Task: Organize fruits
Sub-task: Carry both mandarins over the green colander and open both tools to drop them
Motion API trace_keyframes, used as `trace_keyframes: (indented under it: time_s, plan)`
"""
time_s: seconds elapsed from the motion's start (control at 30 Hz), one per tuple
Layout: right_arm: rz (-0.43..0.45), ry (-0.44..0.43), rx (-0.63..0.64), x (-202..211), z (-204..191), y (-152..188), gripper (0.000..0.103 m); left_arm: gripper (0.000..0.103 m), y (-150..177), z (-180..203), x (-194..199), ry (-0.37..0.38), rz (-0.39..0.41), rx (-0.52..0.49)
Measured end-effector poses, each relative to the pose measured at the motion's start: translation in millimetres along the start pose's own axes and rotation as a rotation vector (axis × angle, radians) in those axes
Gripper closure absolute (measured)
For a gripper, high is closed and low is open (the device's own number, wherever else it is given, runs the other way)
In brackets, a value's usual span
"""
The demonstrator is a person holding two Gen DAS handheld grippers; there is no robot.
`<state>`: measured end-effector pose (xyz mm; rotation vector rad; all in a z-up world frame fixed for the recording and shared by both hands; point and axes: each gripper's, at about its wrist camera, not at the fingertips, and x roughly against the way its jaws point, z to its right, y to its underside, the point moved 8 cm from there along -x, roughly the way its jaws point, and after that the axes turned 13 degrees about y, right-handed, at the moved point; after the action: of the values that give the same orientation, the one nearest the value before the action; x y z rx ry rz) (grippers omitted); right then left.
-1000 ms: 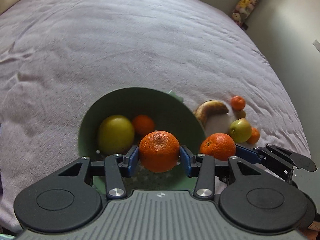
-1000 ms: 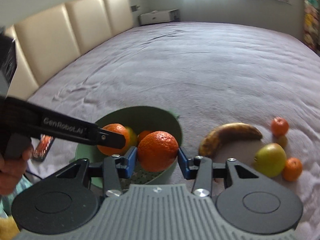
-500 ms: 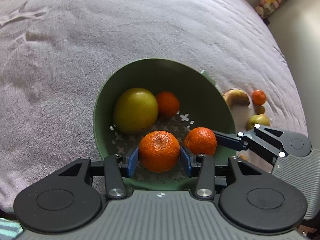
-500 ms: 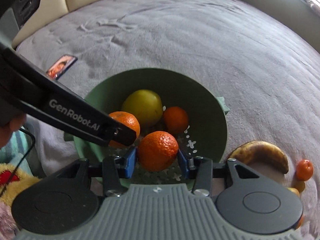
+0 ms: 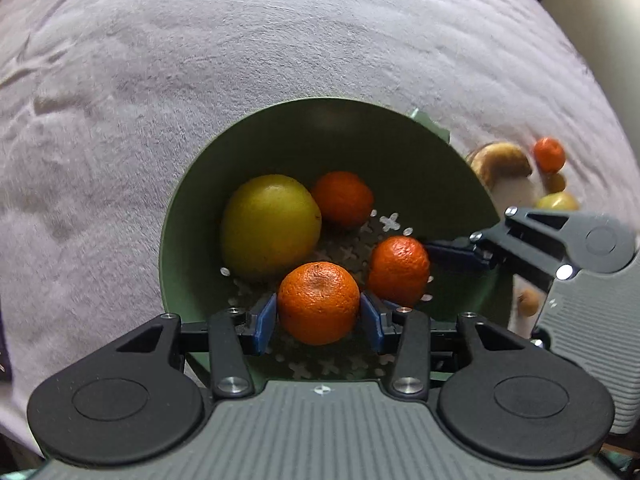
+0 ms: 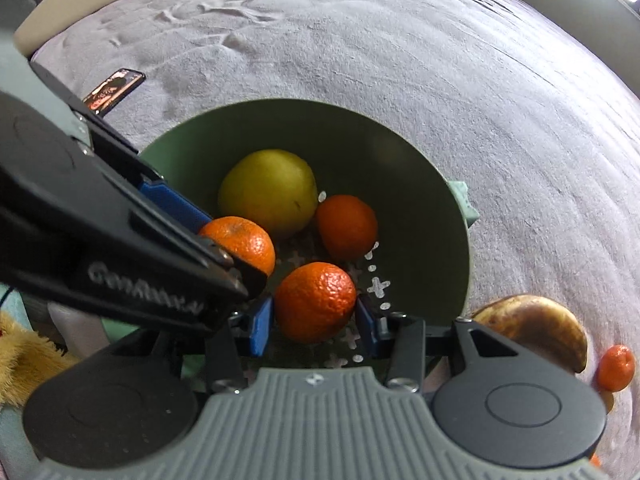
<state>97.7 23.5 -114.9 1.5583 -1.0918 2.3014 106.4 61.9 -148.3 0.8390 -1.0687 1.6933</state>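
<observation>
A green perforated bowl (image 5: 400, 140) sits on the grey bedspread; it also shows in the right wrist view (image 6: 432, 200). In it lie a yellow-green apple (image 5: 270, 226) and a small orange (image 5: 343, 199). My left gripper (image 5: 319, 316) is shut on an orange (image 5: 319, 302) low inside the bowl. My right gripper (image 6: 315, 322) is shut on another orange (image 6: 315, 300), also low inside the bowl, beside the left one. Each gripper shows in the other's view with its orange.
To the right of the bowl on the bed lie a brown banana (image 6: 536, 324), a small tangerine (image 6: 616, 368), a green apple (image 5: 558, 201) and other small fruit. A phone (image 6: 114, 90) lies to the left. A yellow plush (image 6: 20, 360) is at the near left.
Both grippers have moved forward and down over the bowl, each still holding its orange, from above the rim to low inside the bowl.
</observation>
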Motion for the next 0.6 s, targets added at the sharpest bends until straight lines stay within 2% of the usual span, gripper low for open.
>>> trace_keyframes:
  time_s: [0.27,0.47,0.6]
  plan:
    - [-0.014,0.017,0.025,-8.0,-0.1,2.6,0.061,0.052,-4.4,-1.8,-1.1,-0.037,0.000,-0.035]
    - [-0.014,0.022,0.029,-8.3,-1.4,3.1,0.061,0.052,-4.2,-2.1,-0.9,-0.032,-0.003,-0.035]
    - [-0.002,0.017,0.007,-4.6,-0.3,1.7,0.055,0.052,-3.5,-2.1,0.4,-0.023,-0.003,-0.027]
